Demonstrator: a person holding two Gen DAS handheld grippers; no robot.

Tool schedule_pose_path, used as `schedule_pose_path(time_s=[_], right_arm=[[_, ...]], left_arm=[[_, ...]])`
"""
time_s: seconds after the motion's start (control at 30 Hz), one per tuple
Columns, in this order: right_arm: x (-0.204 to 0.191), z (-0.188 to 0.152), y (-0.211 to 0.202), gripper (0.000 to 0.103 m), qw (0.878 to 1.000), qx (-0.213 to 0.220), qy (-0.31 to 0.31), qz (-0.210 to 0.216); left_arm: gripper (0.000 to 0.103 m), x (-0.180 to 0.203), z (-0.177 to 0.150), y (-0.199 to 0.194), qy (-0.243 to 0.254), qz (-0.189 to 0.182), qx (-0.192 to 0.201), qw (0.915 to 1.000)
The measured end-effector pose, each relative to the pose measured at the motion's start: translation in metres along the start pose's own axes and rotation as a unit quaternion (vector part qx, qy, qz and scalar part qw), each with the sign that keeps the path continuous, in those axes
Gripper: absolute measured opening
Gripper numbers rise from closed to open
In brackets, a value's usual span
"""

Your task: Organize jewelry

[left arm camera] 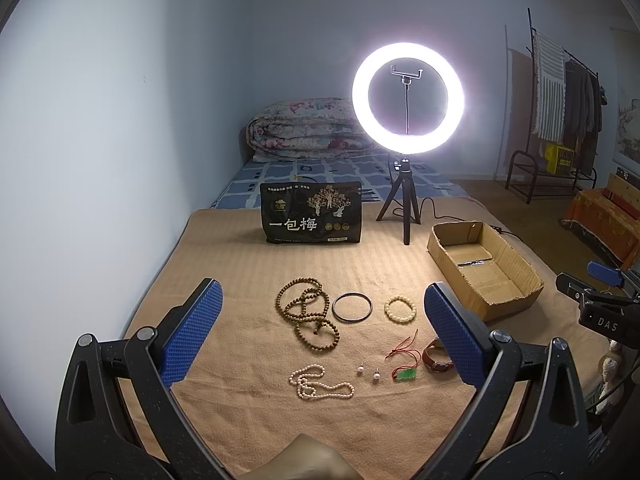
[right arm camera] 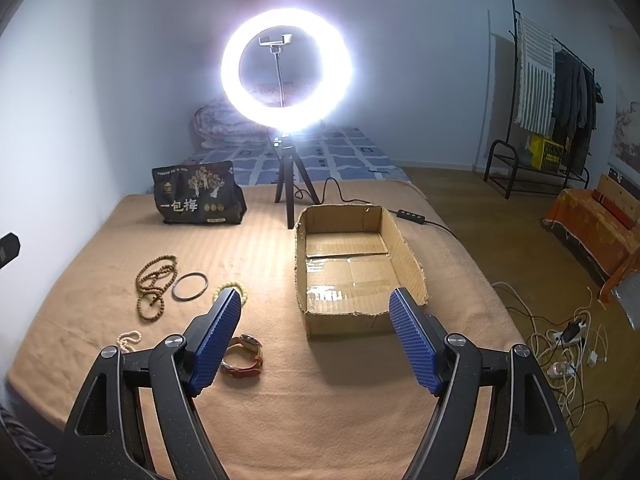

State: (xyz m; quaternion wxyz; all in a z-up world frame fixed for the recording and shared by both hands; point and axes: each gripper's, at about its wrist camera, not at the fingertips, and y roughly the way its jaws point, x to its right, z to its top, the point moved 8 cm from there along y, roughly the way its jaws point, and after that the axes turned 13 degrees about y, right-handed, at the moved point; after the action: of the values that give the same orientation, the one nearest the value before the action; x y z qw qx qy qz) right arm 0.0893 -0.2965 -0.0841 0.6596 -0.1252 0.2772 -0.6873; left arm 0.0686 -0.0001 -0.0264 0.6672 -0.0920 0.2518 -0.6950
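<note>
left gripper (left arm camera: 320, 336): blue-padded jaws spread wide, nothing held, hovering over the jewelry.
right gripper (right arm camera: 316, 340): blue-padded jaws spread wide, nothing held, aimed at the box's near wall.
surface: tan ribbed blanket (left arm camera: 240, 272) on the bed.
jewelry: long brown wooden bead strand (left arm camera: 306, 314), coiled; thin dark bangle (left arm camera: 352, 307) beside it; cream bead bracelet (left arm camera: 400, 309) next; white pearl necklace (left arm camera: 320, 382) nearest; two pearl stud earrings (left arm camera: 368, 372); green jade pendant on red cord (left arm camera: 406, 374); brown leather-strap watch (right arm camera: 244, 356), just beside the right gripper's left finger.
box: open brown cardboard box (right arm camera: 404, 256), nothing inside, right of the jewelry.
background: lit ring light on black tripod (left arm camera: 408, 100); black snack bag with white characters (left arm camera: 311, 213).
</note>
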Motion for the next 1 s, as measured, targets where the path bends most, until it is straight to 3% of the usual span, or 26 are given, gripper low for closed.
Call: schedule_pose_path(time_s=[1.0], right_arm=[[0.0001,0.0009,-0.0001,0.077,1.0,0.002,0.001,-0.004]], left_arm=[[0.102,0.0,0.0003,-0.0002,0.001,-0.001,0.0,1.0]])
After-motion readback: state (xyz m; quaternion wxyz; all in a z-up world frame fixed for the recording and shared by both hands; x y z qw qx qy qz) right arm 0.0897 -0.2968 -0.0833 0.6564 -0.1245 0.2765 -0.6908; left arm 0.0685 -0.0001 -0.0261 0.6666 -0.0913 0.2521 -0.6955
